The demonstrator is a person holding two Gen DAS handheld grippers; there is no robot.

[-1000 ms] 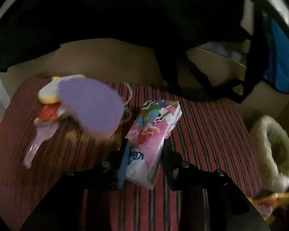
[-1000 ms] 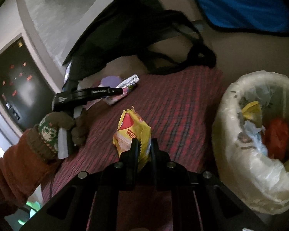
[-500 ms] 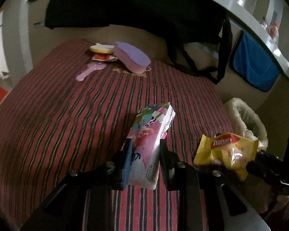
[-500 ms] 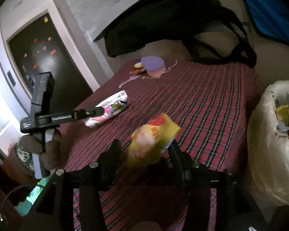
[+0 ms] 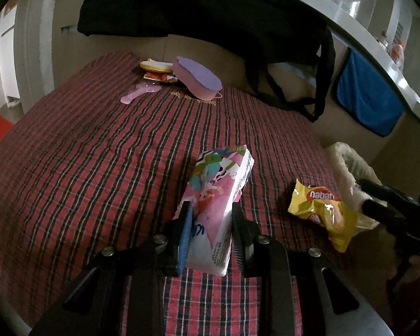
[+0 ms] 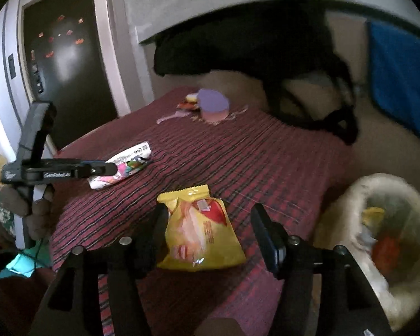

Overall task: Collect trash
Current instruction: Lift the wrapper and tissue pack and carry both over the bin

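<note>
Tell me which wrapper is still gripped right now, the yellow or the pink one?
The pink packet, pinched by the left gripper. The yellow snack bag lies loose between the right gripper's opening fingers.

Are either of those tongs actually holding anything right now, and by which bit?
Left tongs pinch the pink pack by its near end. Right tongs are opening; the yellow wrapper sits loose between them.

The bed cover [image 5: 103,145] is red plaid crossed with dark and pale lines. On it lie a pink and white packet [image 5: 218,201] printed with green, black and red cartoon shapes, a yellow snack bag [image 6: 201,232] with a red patch, and a lilac oval box [image 5: 198,77]. A blue cloth [image 5: 366,103] hangs beyond a black bag [image 5: 210,14], and the bin liner [image 6: 350,204] is whitish.
</note>
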